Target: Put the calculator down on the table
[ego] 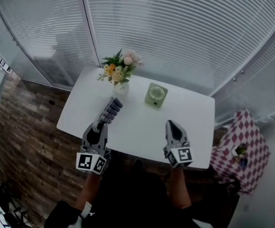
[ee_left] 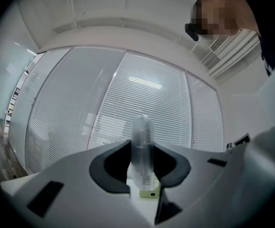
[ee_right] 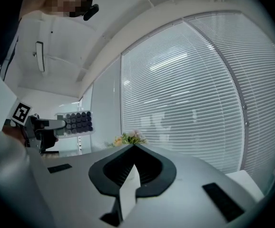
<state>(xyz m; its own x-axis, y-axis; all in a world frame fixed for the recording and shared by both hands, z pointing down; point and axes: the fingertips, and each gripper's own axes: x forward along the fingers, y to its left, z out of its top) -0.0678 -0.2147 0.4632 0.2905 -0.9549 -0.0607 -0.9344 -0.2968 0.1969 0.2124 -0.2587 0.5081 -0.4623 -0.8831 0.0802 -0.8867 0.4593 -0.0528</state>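
My left gripper point(ego: 99, 125) is shut on the near end of a grey calculator point(ego: 112, 110) with dark keys. It holds the calculator over the left part of the white table point(ego: 142, 125), pointing toward the flower vase. In the left gripper view the calculator point(ee_left: 142, 132) stands edge-on between the jaws. The right gripper view shows the calculator point(ee_right: 78, 121) from the side, with its key face turned this way. My right gripper point(ego: 171, 125) hovers over the table's near right part, its jaws together with nothing between them point(ee_right: 133, 148).
A vase of flowers point(ego: 120, 72) stands at the table's far left, just beyond the calculator. A small pale green square device point(ego: 155, 95) sits at the far middle. A red-and-white checked cloth point(ego: 240, 148) lies right of the table. Window blinds run behind it.
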